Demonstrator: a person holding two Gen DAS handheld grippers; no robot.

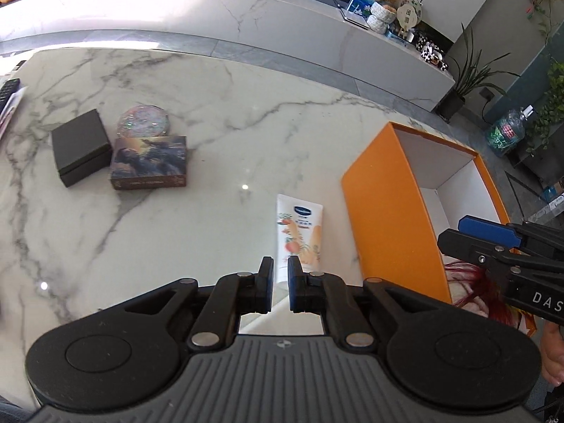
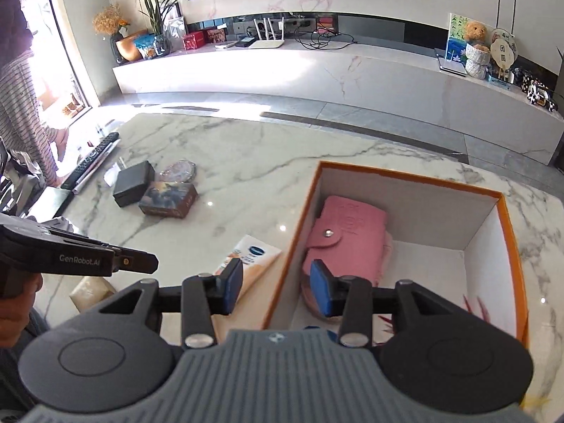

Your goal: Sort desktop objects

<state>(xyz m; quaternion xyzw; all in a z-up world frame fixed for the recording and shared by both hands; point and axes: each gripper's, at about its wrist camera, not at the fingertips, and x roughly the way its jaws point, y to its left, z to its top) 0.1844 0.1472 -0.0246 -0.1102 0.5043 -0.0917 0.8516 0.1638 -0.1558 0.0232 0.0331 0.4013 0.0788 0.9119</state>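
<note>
Left-wrist view showed the left gripper [image 1: 280, 283] above a marble table [image 1: 197, 81], its jaws parted by only a narrow gap with nothing between them. A white tube [image 1: 299, 236] lay flat on the marble just beside the left wall of an orange box [image 1: 384, 204]. Farther left of the box, well apart from it, a black box [image 1: 81, 146], a picture box [image 1: 148, 163] and a glittery round tin [image 1: 142, 121] sat clustered together. The right gripper [image 1: 458, 236] hung over the orange box's near corner. Right-wrist view showed the right gripper [image 2: 276, 287] half open and empty, straddling the orange box's [image 2: 509, 246] left wall. A pink wallet [image 2: 343, 236] lay inside against that wall. The tube [image 2: 252, 257] lay just outside it. A remote [image 2: 91, 158] lay at the table's far left edge, near a person's striped sleeve [image 2: 24, 116].
</note>
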